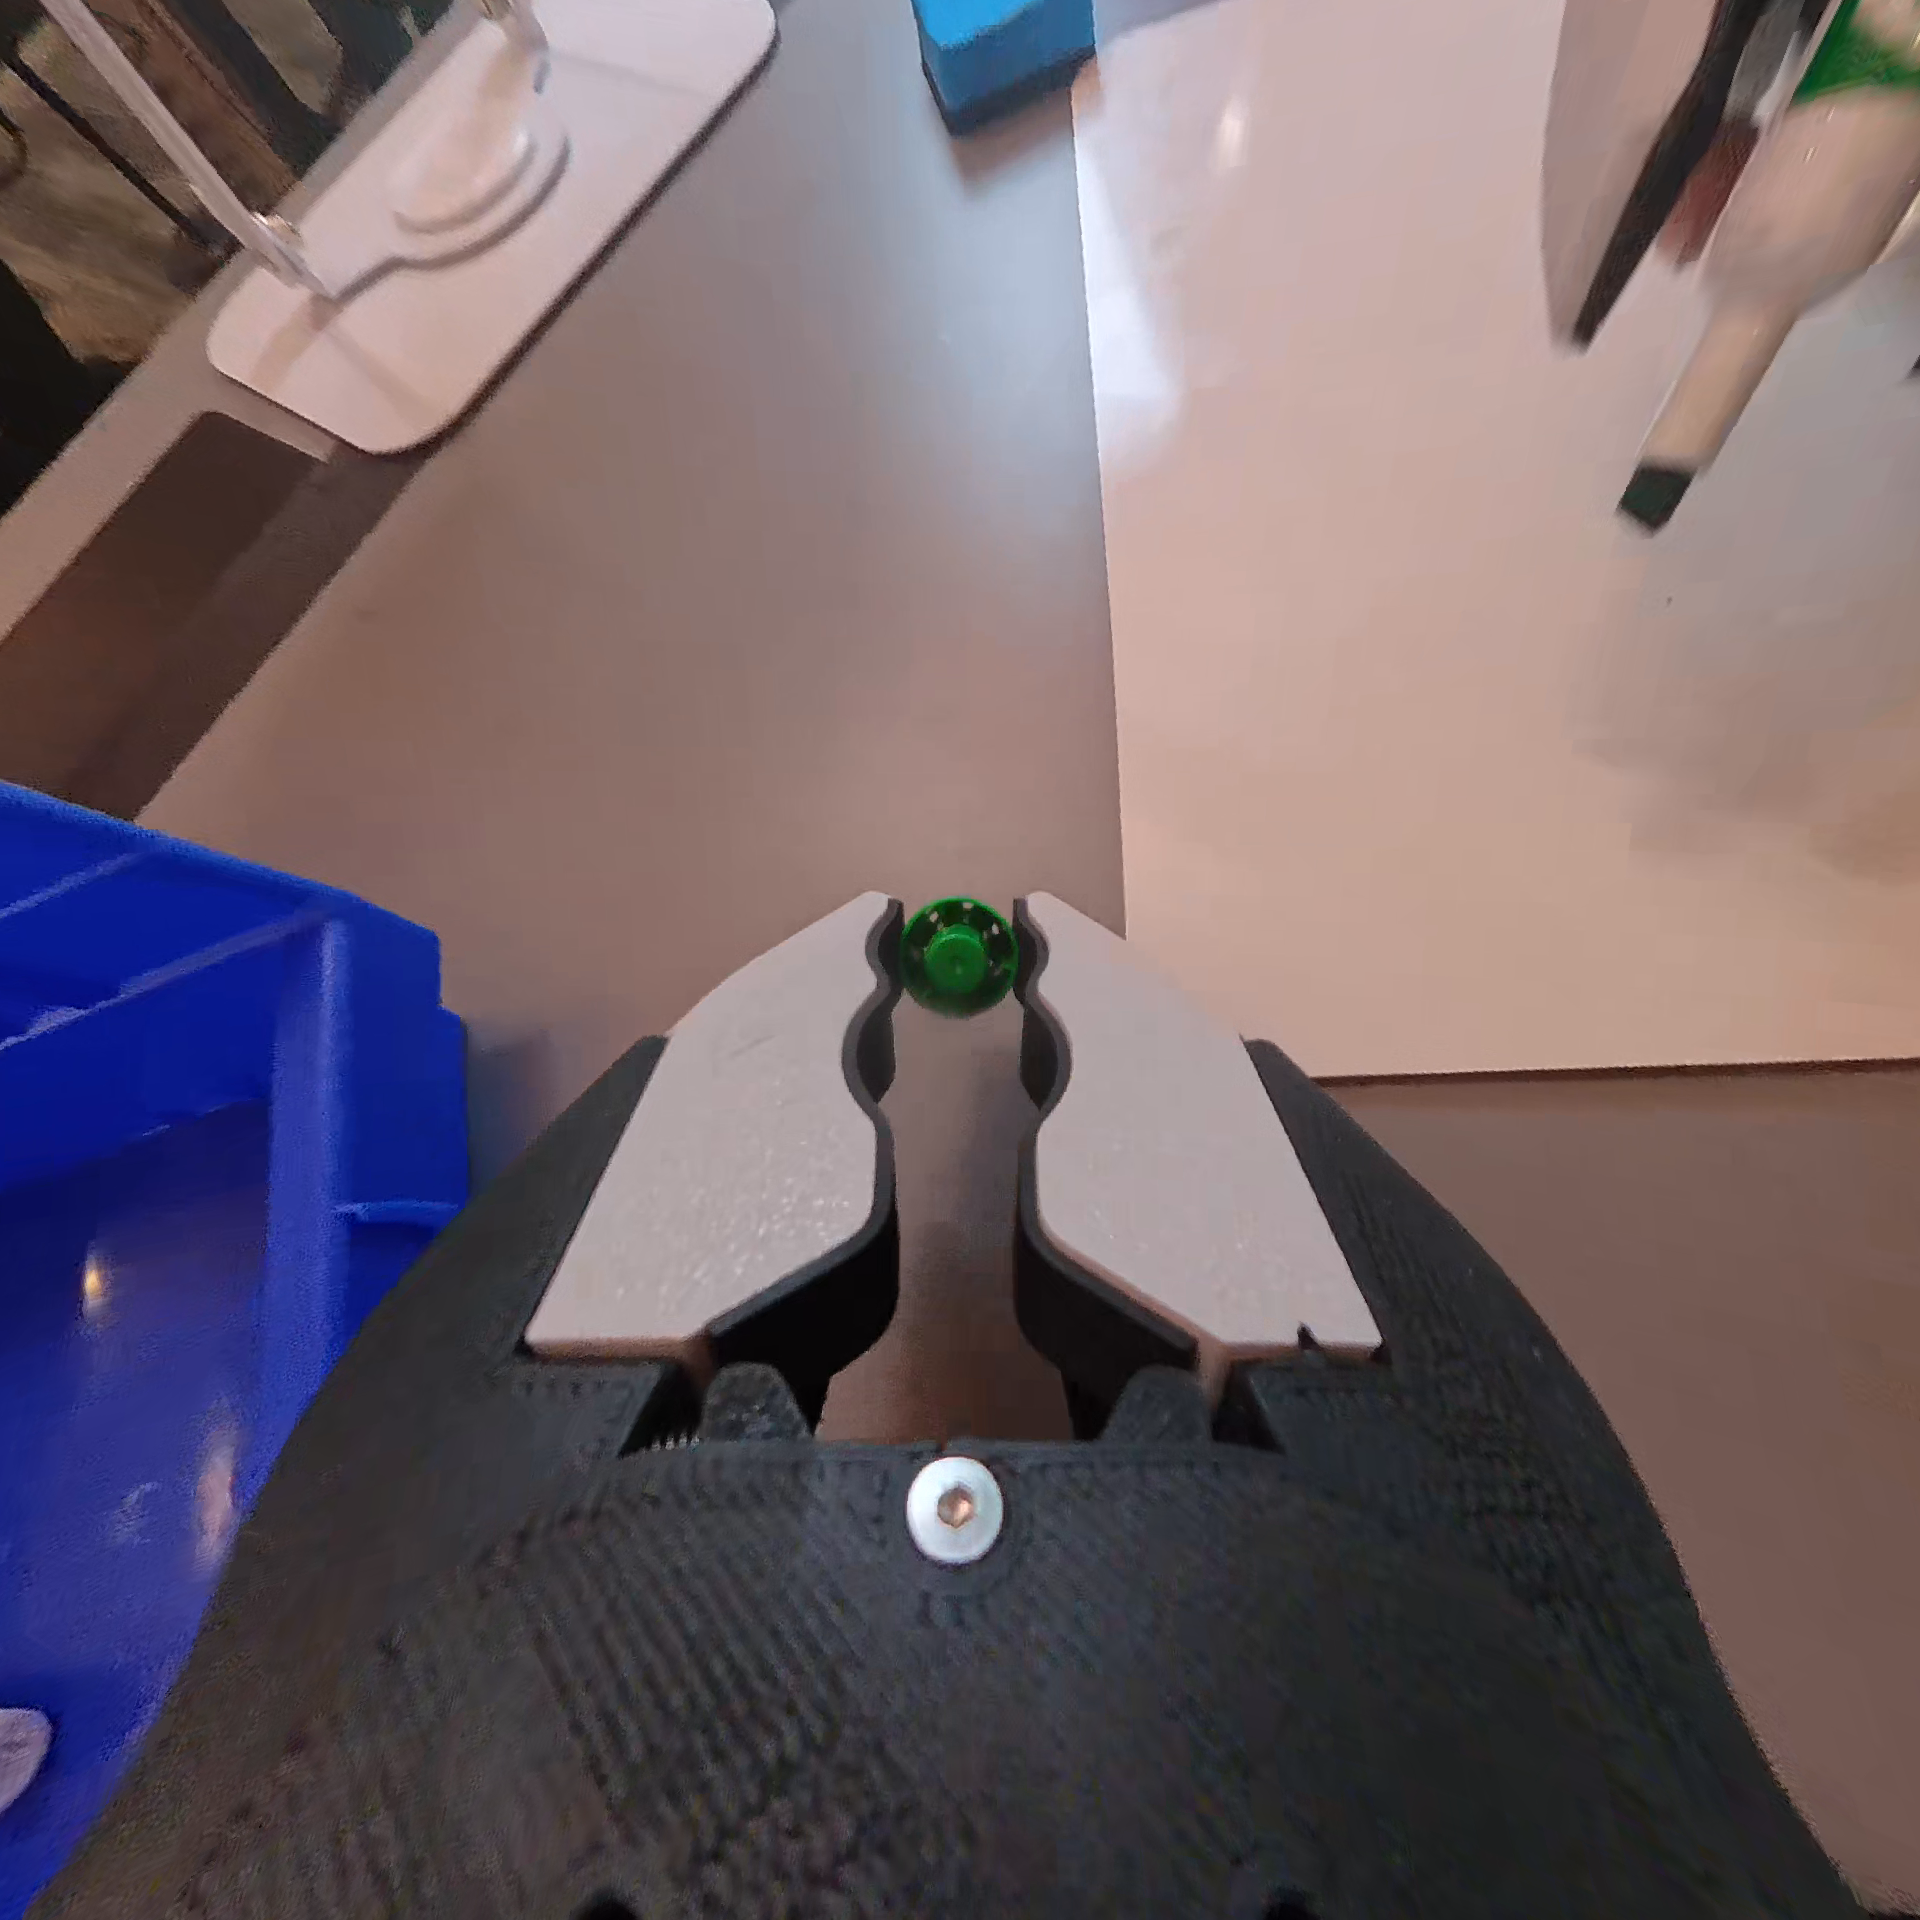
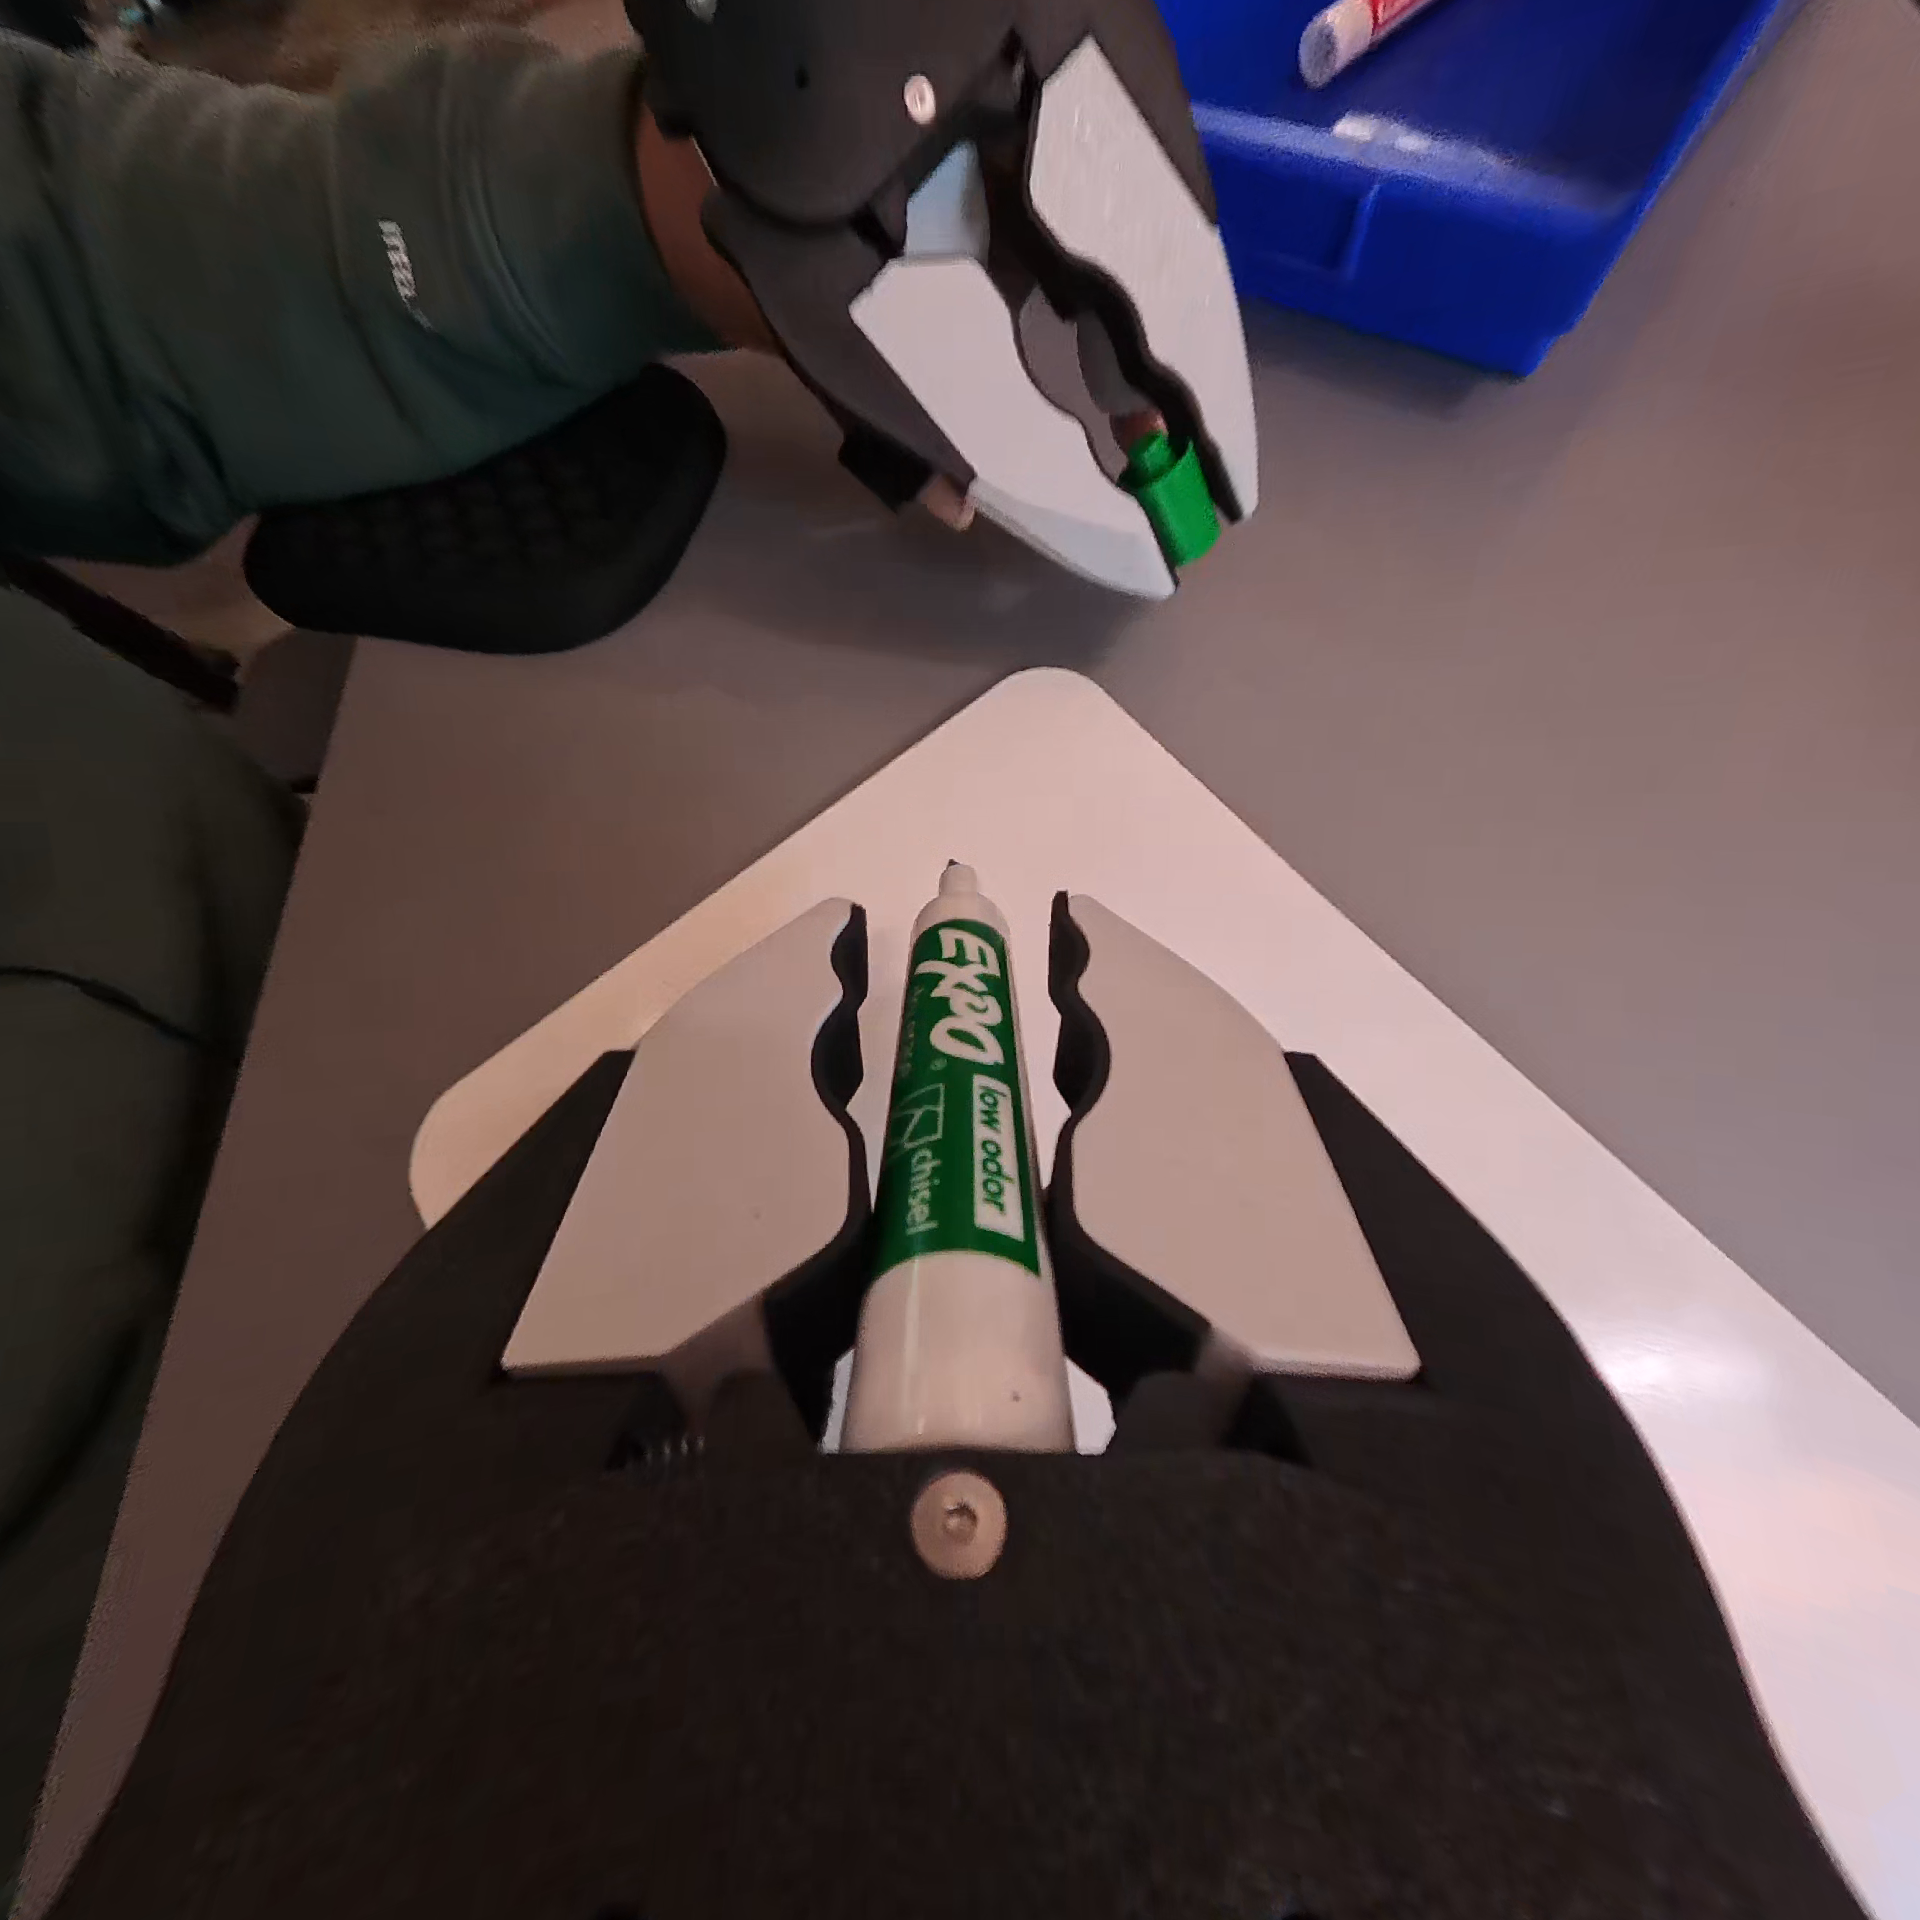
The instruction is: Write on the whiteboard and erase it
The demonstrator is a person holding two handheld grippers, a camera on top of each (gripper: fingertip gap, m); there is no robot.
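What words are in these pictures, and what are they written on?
Marker in the right tool: green-and-white label with printed words; I won't copy them out.
Person's sleeve: small white print, too blurred to read.
Tube in the blue bin: blurred print, unreadable.
Whiteboard: no writing in view.
Green cap in the left tool: no writing.

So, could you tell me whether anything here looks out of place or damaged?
Nothing stands out. The right gripper holds the uncapped green marker above the blank whiteboard, and the left gripper pinches the green cap over the table beside the blue bin.
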